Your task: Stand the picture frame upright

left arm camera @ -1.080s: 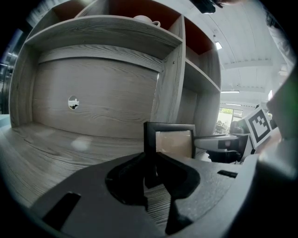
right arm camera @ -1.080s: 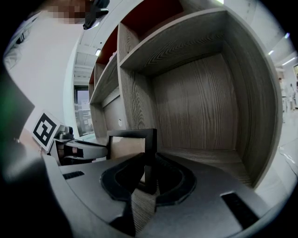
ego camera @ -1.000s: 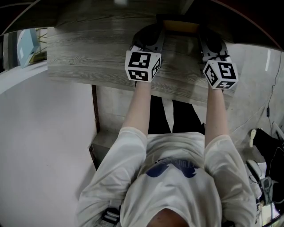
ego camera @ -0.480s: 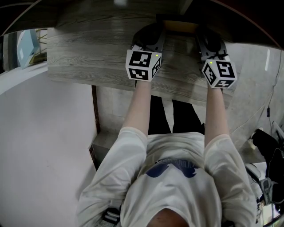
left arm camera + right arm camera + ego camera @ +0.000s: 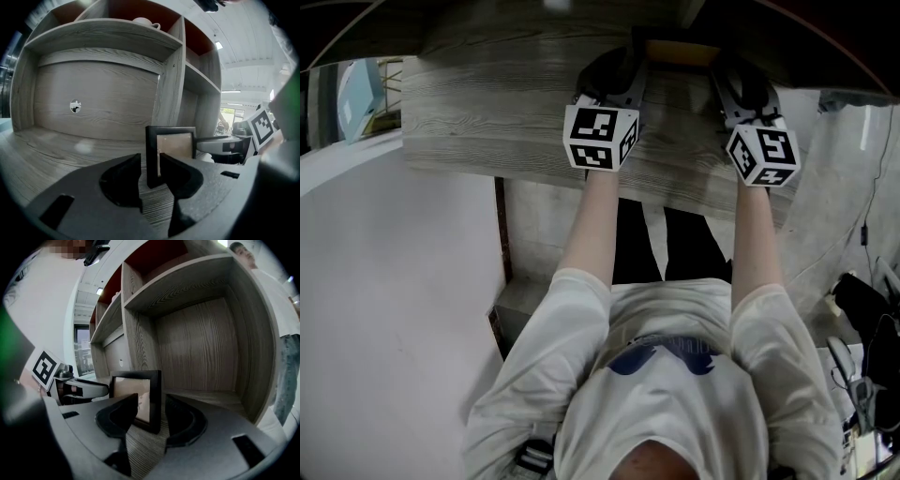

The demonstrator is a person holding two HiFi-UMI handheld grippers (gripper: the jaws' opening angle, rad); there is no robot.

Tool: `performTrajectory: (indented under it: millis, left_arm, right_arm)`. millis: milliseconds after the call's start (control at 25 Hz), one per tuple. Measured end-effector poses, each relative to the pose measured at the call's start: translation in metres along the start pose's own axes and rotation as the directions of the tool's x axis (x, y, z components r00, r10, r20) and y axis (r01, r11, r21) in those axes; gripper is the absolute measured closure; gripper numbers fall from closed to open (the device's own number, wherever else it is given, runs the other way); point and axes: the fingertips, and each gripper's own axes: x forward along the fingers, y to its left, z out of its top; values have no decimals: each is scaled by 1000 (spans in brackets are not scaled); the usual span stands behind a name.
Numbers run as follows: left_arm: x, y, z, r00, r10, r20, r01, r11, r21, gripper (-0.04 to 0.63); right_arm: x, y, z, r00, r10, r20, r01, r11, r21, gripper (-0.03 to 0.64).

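We judge this to be the release step. The picture frame (image 5: 169,152) stands upright on the bench (image 5: 487,131), so the next move calls for drawing both grippers back toward six o'clock without nudging it. The left gripper (image 5: 150,176) at eleven o'clock and the right gripper (image 5: 151,414) at one o'clock are opening. Their fingers sit loose around the frame's side edges, gripping nothing. Beyond, at twelve, rises the shelf unit (image 5: 173,70).
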Motion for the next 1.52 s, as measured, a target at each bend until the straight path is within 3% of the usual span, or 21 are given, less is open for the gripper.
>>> performTrajectory:
  millis: [480, 920, 1120, 1520]
  left_arm:
    - [-37, -1, 39, 999, 23, 35, -24, 1000, 20, 488]
    - [-130, -25, 115, 992, 18, 124, -25, 998, 50, 488]
    - [-174, -39, 154, 982, 10, 189, -32, 993, 110, 488]
    - [-244, -64, 199, 942, 58, 332, -97, 990, 103, 490]
  right_arm:
    - [-29, 12, 38, 999, -25, 36, 25, 1000, 1, 446]
    - [-109, 55, 113, 998, -26, 50, 27, 999, -35, 460]
    - [-142, 71, 161, 991, -18, 131, 26, 997, -66, 463]
    - [-210, 88, 220, 959, -52, 278, 70, 996, -56, 499]
